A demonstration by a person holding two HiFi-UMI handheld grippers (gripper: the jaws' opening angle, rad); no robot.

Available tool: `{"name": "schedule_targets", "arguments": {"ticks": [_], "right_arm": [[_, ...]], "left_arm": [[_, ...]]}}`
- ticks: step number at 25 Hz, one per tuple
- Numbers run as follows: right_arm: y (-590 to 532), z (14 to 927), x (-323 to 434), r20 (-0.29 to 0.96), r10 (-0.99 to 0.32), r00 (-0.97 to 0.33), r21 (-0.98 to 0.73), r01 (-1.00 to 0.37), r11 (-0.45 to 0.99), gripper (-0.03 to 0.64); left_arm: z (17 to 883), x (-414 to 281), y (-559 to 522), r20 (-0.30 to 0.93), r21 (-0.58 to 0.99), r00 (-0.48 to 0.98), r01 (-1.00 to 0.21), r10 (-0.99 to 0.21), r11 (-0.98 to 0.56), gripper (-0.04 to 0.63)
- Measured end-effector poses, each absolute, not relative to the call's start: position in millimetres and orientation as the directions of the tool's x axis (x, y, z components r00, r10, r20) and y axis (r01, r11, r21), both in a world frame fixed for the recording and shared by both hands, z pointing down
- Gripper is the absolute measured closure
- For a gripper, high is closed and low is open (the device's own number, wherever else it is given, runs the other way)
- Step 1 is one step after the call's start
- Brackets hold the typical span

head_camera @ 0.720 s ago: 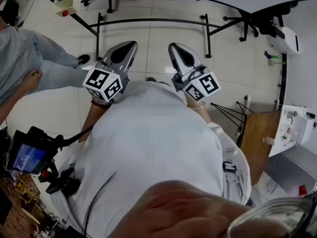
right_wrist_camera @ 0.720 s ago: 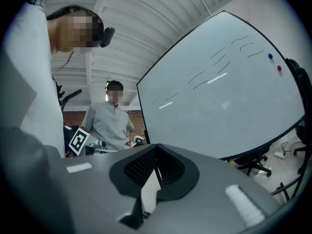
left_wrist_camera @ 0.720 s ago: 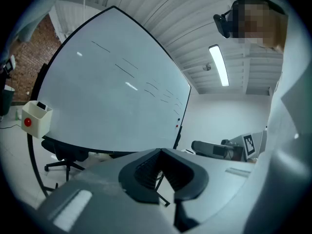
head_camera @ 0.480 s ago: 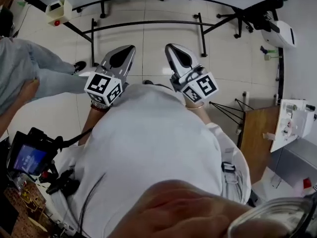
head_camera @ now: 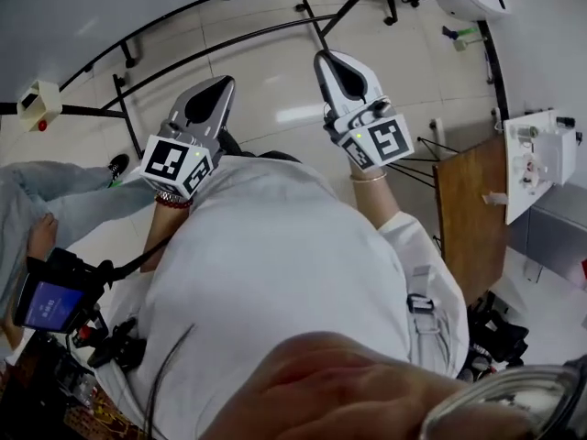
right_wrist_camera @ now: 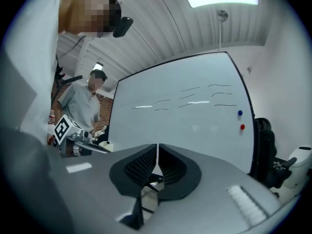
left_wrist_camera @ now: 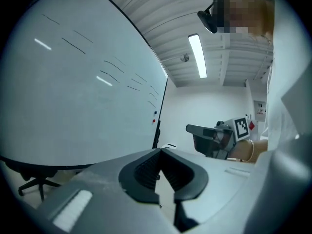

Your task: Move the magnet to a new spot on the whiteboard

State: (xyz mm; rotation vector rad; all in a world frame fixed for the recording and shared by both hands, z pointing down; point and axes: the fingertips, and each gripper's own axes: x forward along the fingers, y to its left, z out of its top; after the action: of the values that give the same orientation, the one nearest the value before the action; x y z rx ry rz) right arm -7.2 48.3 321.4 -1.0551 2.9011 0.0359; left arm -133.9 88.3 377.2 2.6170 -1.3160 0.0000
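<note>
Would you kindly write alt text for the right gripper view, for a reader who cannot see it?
The grey right gripper, jaws shut and empty, points at a white whiteboard with faint pen marks. A round blue magnet sits above a round red magnet near the board's right edge. At left are the left gripper and a person in grey.

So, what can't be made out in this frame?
Head view: whiteboard cut off by the top edge; no magnets in frame.
Right gripper view: red magnet and blue magnet too small for shape.
Both gripper views: pen marks too faint to read.
</note>
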Motion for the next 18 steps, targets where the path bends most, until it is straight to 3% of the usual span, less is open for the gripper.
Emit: {"name": "schedule_targets", "arguments": {"ticks": [8, 18], "right_arm": [[-48, 333, 48, -0.067, -0.779, -0.623, -0.023, -0.78, 0.625, 0.589], [-219, 318, 70, -0.072, -0.879, -0.472, -0.021, -0.88, 0.474, 0.515]], "left_arm": [[404, -108, 16, 0.134, 0.205, 0.673, -0.737, -0.727, -0.644, 0.589], [393, -91, -109, 0.141, 0.097, 0.804, -0.592, -0.578, -0.8, 0.589]]}}
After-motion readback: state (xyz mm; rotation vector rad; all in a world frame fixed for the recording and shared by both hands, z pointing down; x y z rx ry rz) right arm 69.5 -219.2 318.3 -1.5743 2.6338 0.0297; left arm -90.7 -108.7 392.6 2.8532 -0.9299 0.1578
